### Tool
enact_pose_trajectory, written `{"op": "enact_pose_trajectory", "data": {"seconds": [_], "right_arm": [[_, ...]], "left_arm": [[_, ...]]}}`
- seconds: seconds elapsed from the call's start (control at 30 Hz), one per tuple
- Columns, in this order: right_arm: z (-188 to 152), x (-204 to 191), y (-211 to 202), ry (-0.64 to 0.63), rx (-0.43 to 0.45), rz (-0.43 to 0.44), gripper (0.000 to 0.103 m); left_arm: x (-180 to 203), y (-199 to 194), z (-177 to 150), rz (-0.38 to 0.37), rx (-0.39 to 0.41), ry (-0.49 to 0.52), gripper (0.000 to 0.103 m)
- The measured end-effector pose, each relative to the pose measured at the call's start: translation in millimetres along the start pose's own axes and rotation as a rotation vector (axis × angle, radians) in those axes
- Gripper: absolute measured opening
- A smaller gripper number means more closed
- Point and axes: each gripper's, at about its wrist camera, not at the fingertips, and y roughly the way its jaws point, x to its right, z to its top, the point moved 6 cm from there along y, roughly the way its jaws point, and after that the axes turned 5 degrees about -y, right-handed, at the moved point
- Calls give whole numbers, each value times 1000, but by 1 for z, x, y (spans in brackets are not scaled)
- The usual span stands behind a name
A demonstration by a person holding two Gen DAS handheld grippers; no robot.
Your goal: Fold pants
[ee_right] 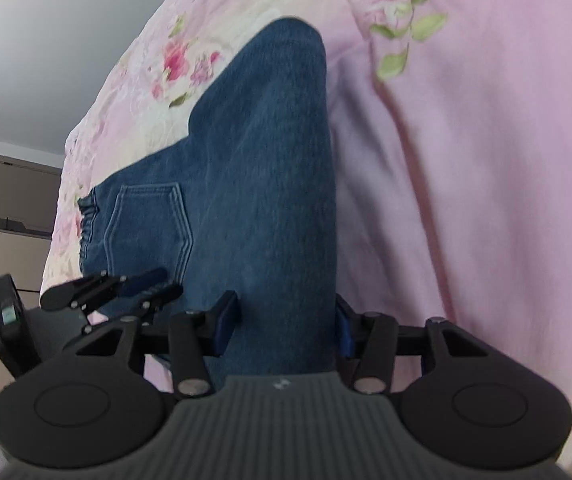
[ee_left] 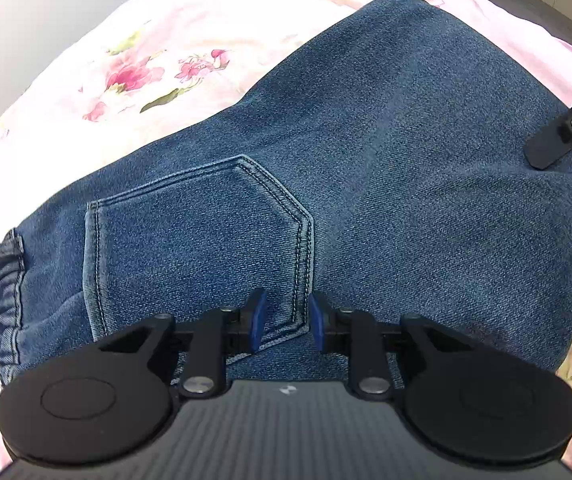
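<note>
Between left jaws: pants (ee_left: 326, 152) pocket seam (ee_left: 304, 248), left gripper (ee_left: 285, 322) narrowly parted, grip unclear.
Between right jaws: pant leg, right gripper (ee_right: 284, 322) part-open, pads clear.
Beneath: floral bedsheet (ee_right: 486, 160).
Writing: none legible.

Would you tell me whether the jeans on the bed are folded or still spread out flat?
Partly folded: the jeans lie lengthwise as one leg's width, a single back pocket on top.

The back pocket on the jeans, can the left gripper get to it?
Probably yes. The left gripper hangs right over the back pocket of the jeans, its jaws apart above the pocket's lower corner. Nothing lies on the pocket, and the right gripper is off along the leg.
</note>
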Motion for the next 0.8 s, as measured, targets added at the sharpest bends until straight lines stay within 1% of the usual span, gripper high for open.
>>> {"op": "enact_pose_trajectory", "data": {"seconds": [0.07, 0.1, 0.17, 0.23, 0.33, 0.37, 0.47, 0.63, 0.73, 0.8], "right_arm": [[-2, -6, -5, -9, 29, 4, 33], [-3, -10, -8, -5, 37, 11, 30], [-1, -19, -16, -16, 51, 18, 25], [2, -31, -23, -32, 59, 22, 23], [6, -48, -32, -50, 62, 20, 20], [8, -55, -35, -59, 61, 14, 20], [11, -79, -40, -83, 54, 2, 18], [15, -134, -36, -182, 34, -22, 17], [14, -167, -30, -266, 30, -63, 17], [16, -185, -27, -300, 36, -93, 17]], "left_arm": [[4, -7, 0, 11, 9, 28, 27], [4, -12, 0, 6, 9, 38, 26], [2, -28, -4, -37, 24, 40, 24], [1, -42, -13, -77, 34, 48, 24], [1, -43, -35, -59, 1, 105, 24], [2, -43, -39, -54, 8, 108, 23], [-4, -36, -47, -81, 9, 36, 23], [-4, -20, -57, -93, 18, 12, 23], [-3, -26, -62, -90, 51, -3, 23], [-8, -38, -66, -112, 87, -33, 23]]}}
